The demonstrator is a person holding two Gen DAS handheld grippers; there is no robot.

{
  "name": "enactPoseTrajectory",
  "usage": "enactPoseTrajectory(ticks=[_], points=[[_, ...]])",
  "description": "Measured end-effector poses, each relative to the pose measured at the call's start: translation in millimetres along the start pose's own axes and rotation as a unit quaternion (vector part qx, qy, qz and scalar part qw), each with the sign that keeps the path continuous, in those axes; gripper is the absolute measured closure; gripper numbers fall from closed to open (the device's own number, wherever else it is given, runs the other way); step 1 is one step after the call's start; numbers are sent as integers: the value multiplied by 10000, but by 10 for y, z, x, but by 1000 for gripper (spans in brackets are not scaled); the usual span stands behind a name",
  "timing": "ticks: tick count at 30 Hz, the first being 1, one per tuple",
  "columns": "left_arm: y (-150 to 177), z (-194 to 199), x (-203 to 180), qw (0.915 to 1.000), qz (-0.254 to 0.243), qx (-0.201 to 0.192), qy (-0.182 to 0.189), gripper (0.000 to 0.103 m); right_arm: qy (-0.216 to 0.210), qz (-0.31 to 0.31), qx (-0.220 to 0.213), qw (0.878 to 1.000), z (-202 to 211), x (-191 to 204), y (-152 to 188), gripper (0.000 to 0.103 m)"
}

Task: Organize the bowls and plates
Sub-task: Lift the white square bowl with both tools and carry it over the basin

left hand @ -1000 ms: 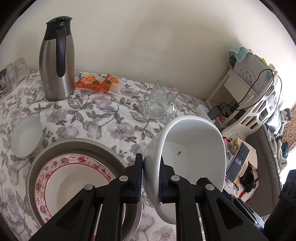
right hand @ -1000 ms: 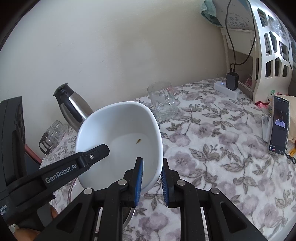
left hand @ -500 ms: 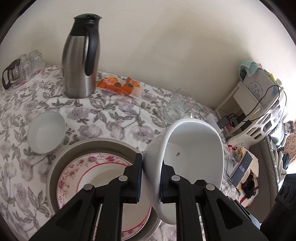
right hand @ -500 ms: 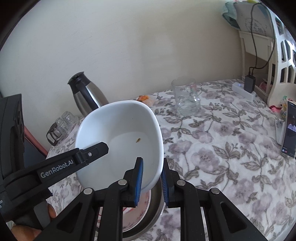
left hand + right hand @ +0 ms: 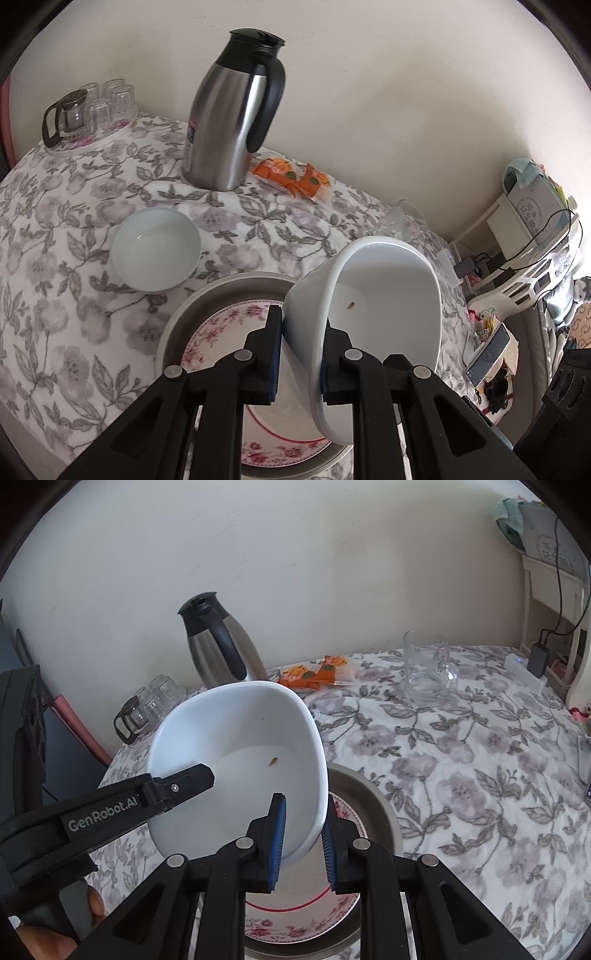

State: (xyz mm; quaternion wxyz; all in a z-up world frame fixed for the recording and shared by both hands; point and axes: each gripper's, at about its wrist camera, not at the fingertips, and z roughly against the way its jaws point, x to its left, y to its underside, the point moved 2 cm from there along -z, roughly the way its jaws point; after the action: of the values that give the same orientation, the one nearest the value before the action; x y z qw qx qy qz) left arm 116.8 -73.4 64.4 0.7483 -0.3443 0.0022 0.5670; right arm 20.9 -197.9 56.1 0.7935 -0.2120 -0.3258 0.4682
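Bowl, large and white, hangs tilted in the air above a floral plate, pinched at its rim from two sides: the left gripper clamps the wall with one finger inside and one outside, and the right gripper does the same on the opposite edge. A small brown speck lies on the bowl's inner bottom. The floral plate sits inside a wider grey dish on a table covered with a grey-flowered cloth, pushed up against a plain cream wall.

A smaller white bowl stands just beside the grey dish. Behind it rises a steel jug with a black handle, with orange snack packets next to it. A tray of upturned glasses occupies the far corner, and a glass mug stands well apart towards the other end. Beyond the table edge are a white shelf with cables and a phone.
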Motion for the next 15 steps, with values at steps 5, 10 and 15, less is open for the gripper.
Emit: enactPoseTrajectory(ticks=[5, 10, 15], points=[[46, 40, 123, 9999, 110, 42, -31, 85, -33, 44, 79, 10000, -24, 70, 53, 83], [134, 16, 228, 9996, 202, 172, -62, 84, -31, 78, 226, 9997, -75, 102, 138, 83], [187, -16, 324, 9991, 320, 287, -31, 84, -4, 144, 335, 9993, -117, 129, 194, 83]])
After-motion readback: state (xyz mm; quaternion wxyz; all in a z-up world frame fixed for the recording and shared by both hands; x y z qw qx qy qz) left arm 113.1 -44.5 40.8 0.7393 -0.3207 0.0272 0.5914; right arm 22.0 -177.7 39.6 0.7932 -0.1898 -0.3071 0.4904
